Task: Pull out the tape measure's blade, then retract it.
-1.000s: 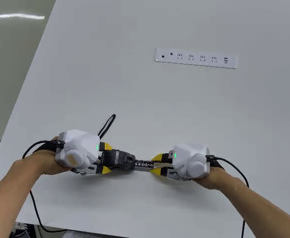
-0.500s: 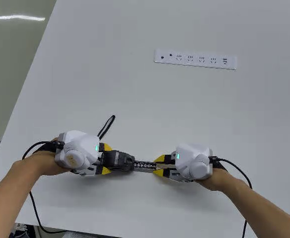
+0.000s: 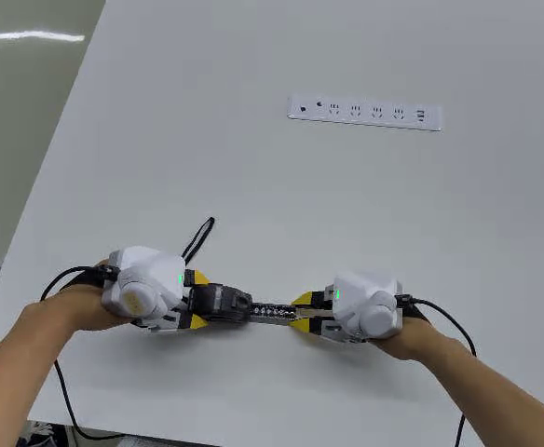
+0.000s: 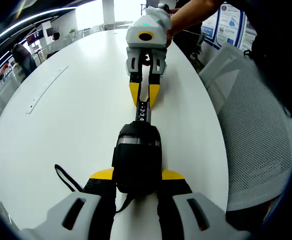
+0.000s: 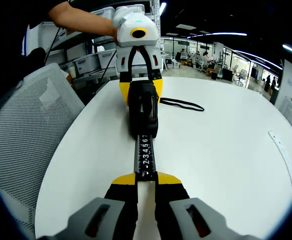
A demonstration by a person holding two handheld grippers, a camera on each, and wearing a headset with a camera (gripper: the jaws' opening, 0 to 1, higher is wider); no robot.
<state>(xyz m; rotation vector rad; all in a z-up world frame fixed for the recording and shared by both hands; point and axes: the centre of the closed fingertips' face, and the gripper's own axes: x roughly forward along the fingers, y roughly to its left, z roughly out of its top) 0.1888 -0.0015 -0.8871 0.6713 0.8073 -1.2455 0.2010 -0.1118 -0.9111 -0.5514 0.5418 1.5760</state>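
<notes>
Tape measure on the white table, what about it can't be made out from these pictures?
Left gripper view: rear of the black tape measure case, covered by the left gripper fingers.
Right gripper view: end hook of the dark numbered blade, hidden between the right gripper fingers.
Head view: blade numerals, too small to read.
Head view: where the thin black strap attaches, behind the left gripper.

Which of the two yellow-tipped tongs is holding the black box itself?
The left tongs, on the person's left: they clamp the black plastic tape measure case, while the right tongs pinch only its numbered blade.
</notes>
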